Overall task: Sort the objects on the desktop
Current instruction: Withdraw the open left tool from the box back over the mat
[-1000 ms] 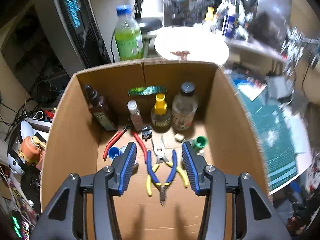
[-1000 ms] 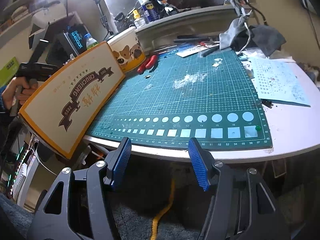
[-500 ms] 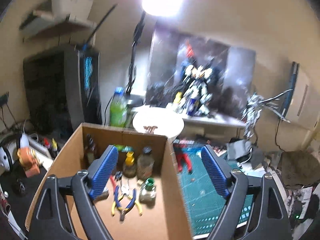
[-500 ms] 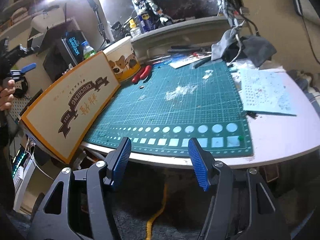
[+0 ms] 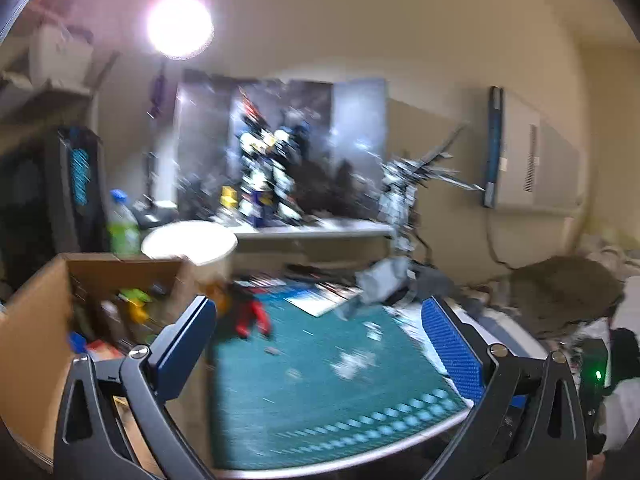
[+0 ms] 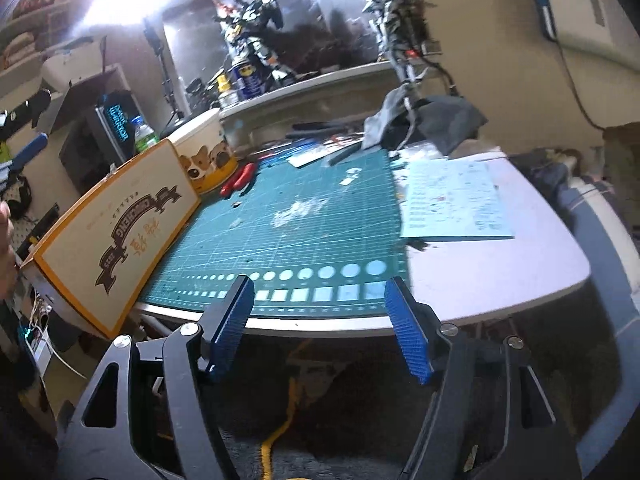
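Observation:
My left gripper (image 5: 316, 308) hangs over the near edge of the green cutting mat (image 5: 320, 380), beside the open cardboard box (image 5: 36, 320). Its jaws are opening wide and nothing is between them. Blurred bottles and small tools lie inside the box. Red-handled pliers (image 5: 252, 318) lie on the mat's far left corner, by the box. My right gripper (image 6: 319, 282) hovers in front of the table's front edge, jaws opening, with nothing between them. From this side the pliers (image 6: 240, 178) lie between the printed box (image 6: 120, 232) and the mat (image 6: 300, 240).
A dog-print paper bucket (image 6: 204, 156) stands behind the box. A pale blue decal sheet (image 6: 452, 204) lies right of the mat, and grey cloth (image 6: 400, 116) and thin tools sit at the back. A shelf with model robots (image 6: 256, 40) runs behind. A green drink bottle (image 5: 122, 224) stands left.
The left gripper swung right, from pointing down into the box to facing the mat, and its jaws spread wide. The right gripper rose a little and its jaws widened.

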Demonstrator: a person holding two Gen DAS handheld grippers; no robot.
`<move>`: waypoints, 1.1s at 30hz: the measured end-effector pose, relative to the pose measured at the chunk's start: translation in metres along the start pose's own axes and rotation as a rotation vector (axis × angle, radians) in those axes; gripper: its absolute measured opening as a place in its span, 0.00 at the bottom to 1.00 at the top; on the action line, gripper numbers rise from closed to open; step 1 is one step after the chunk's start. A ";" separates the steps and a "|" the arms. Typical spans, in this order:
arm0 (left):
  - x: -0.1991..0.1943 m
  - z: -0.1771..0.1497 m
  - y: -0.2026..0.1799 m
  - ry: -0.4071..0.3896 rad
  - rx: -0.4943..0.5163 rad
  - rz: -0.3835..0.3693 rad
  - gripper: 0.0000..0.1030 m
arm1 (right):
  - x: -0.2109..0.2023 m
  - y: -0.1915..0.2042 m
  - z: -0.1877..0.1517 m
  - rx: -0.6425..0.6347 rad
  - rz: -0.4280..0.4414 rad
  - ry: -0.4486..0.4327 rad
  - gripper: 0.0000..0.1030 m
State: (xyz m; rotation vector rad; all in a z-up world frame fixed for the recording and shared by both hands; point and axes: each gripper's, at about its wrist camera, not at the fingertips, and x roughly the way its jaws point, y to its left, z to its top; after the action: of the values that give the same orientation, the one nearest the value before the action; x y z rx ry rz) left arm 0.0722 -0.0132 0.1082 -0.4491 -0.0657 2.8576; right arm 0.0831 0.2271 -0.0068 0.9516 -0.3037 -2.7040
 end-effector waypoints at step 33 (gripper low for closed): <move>0.087 -0.106 0.015 0.210 -0.019 0.224 1.00 | 0.019 -0.019 -0.008 0.009 -0.070 0.007 0.63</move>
State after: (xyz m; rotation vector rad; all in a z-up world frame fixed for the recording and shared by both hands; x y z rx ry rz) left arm 0.0211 -0.0048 -0.0201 -0.8049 -0.0043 3.0078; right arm 0.0703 0.2384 -0.0291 0.9922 -0.2862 -2.7643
